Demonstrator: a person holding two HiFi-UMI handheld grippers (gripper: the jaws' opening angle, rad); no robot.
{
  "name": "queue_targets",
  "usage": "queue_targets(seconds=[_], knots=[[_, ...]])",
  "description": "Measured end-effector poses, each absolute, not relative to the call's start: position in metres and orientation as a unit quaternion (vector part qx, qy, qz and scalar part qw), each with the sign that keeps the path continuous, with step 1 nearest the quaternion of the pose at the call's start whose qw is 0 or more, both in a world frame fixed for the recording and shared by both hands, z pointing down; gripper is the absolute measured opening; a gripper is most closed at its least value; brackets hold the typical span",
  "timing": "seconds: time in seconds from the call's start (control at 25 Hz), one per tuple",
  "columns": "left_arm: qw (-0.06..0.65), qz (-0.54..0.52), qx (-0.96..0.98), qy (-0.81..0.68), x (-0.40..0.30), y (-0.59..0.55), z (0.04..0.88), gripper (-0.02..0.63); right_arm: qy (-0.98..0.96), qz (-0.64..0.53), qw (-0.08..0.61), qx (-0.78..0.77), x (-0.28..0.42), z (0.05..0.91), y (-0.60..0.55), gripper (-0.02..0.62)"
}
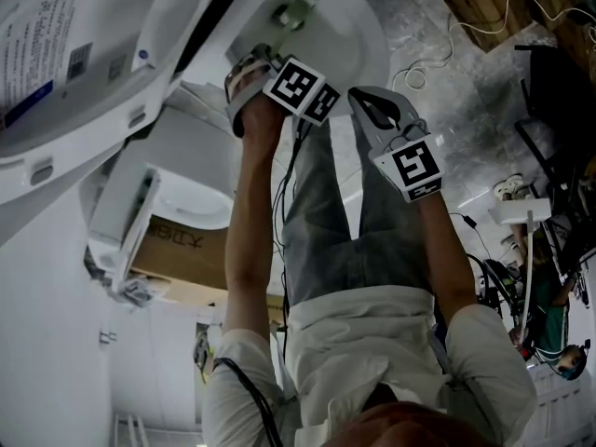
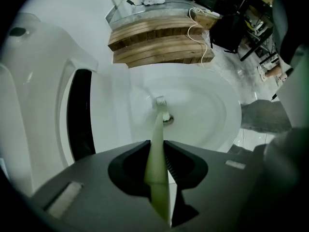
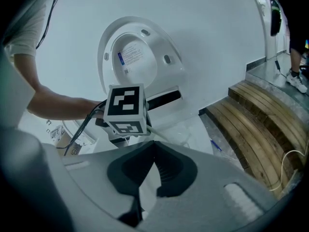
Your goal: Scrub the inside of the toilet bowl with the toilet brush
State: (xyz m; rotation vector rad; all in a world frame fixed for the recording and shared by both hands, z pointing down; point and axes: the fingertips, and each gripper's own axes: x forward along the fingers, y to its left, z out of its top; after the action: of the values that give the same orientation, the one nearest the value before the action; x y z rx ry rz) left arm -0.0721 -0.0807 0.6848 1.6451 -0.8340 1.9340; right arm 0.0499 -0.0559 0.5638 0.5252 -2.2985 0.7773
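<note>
The white toilet bowl [image 1: 358, 40] lies below me, and its inside [image 2: 207, 110] fills the left gripper view. My left gripper [image 1: 253, 68] [image 2: 157, 146] is shut on the pale green toilet brush [image 2: 158, 129]. The brush head [image 2: 161, 104] [image 1: 293, 12] is down in the bowl, just by the drain [image 2: 167, 120]. Beside it, over the bowl's near rim, my right gripper [image 1: 371, 108] [image 3: 153, 146] is shut with nothing in it. The right gripper view looks across at the left gripper's marker cube [image 3: 126, 109].
The toilet's seat and lid [image 1: 65, 54] [image 3: 133, 57] are raised. Wooden slatted steps [image 2: 159, 42] [image 3: 260, 124] lie beyond the toilet, with a white cable [image 2: 198, 13] on them. A cardboard box [image 1: 182, 254] and another white fixture [image 1: 140, 203] stand at the left. Black furniture [image 1: 559, 110] stands at the right.
</note>
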Motion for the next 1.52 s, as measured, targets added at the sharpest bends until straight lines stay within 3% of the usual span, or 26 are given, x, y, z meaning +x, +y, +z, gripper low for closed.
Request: queue_targets(seconds=[0.88, 1.52], knots=[[0.489, 0.458, 0.623, -0.405, -0.009, 0.007, 0.676, 0.101, -0.862, 0.293, 0.358, 0.206, 0.072, 0.574, -0.035, 0.005], [0.559, 0.403, 0.571, -0.447, 0.001, 0.069, 0.694, 0.100, -0.866, 0.275, 0.397, 0.131, 0.060, 0.587, -0.013, 0.005]])
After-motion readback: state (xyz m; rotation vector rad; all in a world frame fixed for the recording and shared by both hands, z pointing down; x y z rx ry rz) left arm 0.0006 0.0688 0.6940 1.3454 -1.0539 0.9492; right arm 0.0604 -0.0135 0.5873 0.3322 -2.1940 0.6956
